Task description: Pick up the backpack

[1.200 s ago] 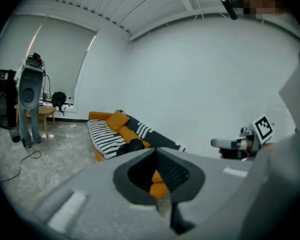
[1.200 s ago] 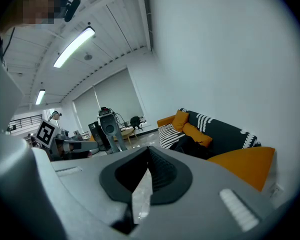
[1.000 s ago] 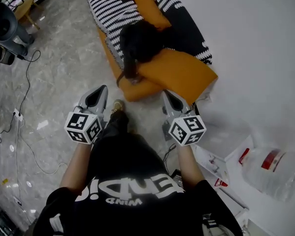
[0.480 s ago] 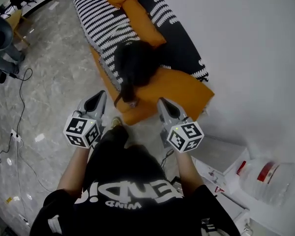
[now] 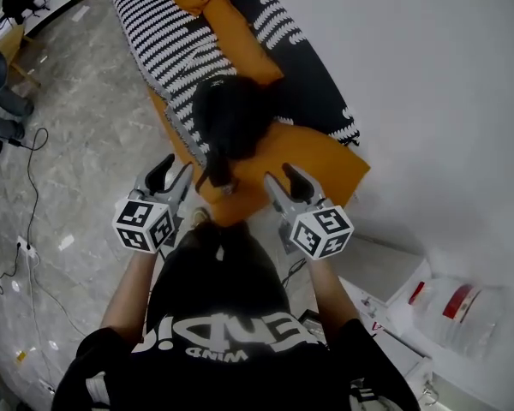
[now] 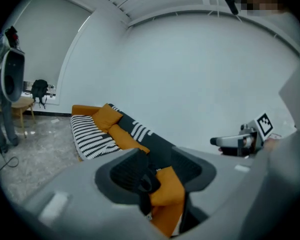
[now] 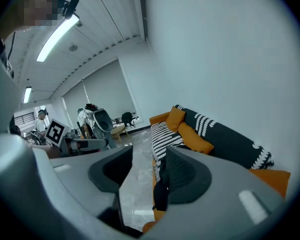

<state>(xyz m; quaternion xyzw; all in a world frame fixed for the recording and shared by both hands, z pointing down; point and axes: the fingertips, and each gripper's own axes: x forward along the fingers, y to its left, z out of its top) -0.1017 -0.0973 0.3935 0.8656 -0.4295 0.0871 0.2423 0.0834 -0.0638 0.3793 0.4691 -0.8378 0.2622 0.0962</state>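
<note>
- Whole view shifts vs 1 s ago: sofa (image 5: 317,157) (orange, b/w striped throw) sits lower in the head view and closer to both grippers. Reads as the person closing in on it.
- Backpack (image 5: 227,118), black, lies on the sofa seat at upper centre of the head view, just above and between the two gripper tips. Untouched, not lifted.
- Left gripper (image 5: 173,171): jaws have just been opening, now partway apart. Nothing gripped; backpack only seen beyond them.
- Right gripper (image 5: 281,176): same, jaws have just been opening, partway apart, empty.
- Judgement: approach nearly done, pre-grasp set; grasp + lift still to do.
- Writing: shirt (image 5: 231,289), bottom centre, has white print upside down to the camera. Looks like "END!" with small "WIND"; not sure.
- Bottle (image 5: 450,311), lower right: red label, too blurred to read.
- Marker cubes (image 5: 144,223): b/w square codes only, no text.
</note>
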